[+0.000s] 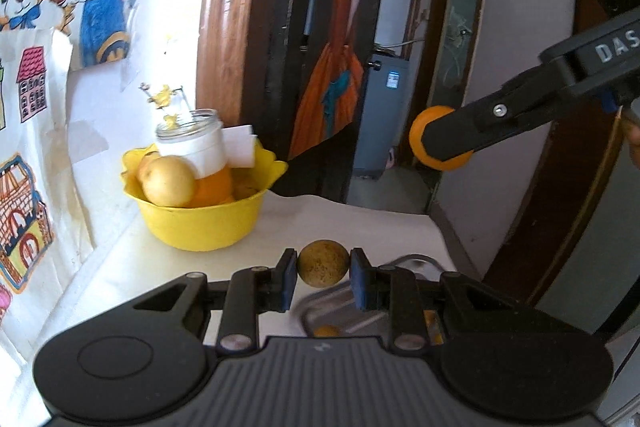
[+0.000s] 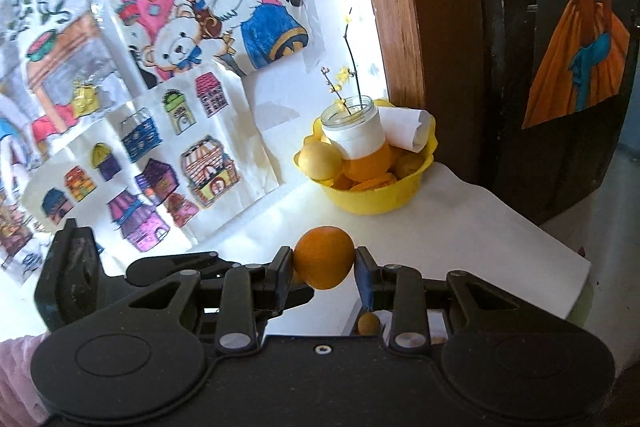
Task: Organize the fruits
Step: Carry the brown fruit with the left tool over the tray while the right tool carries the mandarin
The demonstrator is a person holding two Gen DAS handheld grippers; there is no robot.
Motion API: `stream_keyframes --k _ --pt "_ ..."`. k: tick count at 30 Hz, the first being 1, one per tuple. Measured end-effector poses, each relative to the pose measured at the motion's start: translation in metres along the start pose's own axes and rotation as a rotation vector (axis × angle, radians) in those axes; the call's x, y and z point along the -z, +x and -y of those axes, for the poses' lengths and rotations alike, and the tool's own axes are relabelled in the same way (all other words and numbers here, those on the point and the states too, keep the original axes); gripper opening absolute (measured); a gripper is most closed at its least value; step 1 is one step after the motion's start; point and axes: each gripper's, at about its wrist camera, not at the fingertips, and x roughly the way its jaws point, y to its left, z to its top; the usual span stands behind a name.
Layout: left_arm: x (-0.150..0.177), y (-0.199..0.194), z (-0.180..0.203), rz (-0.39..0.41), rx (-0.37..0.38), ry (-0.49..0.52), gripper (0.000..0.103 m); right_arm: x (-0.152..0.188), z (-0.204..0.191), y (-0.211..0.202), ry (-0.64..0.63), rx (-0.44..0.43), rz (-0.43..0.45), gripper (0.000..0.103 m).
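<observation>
My left gripper [image 1: 323,269] is shut on a small speckled brown-yellow fruit [image 1: 323,263], held above the white table. In the same view the right gripper [image 1: 442,143] comes in from the upper right, clamped on an orange [image 1: 426,137]. The right wrist view shows my right gripper [image 2: 324,263] shut on that orange [image 2: 325,257], its blue pads pressing both sides. A yellow bowl [image 1: 200,223] [image 2: 376,199] stands by the wall with a pale yellow fruit [image 1: 169,181] [image 2: 319,159], orange fruits and a glass jar [image 1: 192,139] [image 2: 354,131] holding twigs in it.
A metal tray [image 1: 344,311] with a small orange fruit [image 1: 326,331] lies under my left gripper; the same kind of fruit [image 2: 368,323] shows below the right one. Coloured drawings [image 2: 160,87] cover the wall on the left. A wooden door frame [image 1: 224,27] and a dark poster [image 1: 340,39] stand behind the bowl.
</observation>
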Motion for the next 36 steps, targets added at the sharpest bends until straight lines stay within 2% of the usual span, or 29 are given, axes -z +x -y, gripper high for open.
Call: stream_keyframes --k 7,14,22,29,36 --pt "0.013 -0.007 0.033 -0.022 0.036 -0.005 0.030 0.037 0.007 -0.038 0.019 0.013 0.001 0.035" --pt "0.035 0.008 0.052 -0.073 0.076 -0.039 0.030 0.087 0.025 -0.047 0.017 0.021 0.003 0.035" --pt "0.060 0.040 0.057 -0.140 0.099 -0.062 0.030 0.133 0.044 -0.020 -0.011 0.010 -0.022 0.035" --pt "0.069 0.067 0.049 -0.183 0.121 -0.028 0.030 0.168 0.066 -0.004 -0.004 0.036 -0.022 0.035" --pt "0.077 0.092 0.048 -0.219 0.137 -0.023 0.031 0.178 0.083 0.013 0.010 0.059 -0.019 0.035"
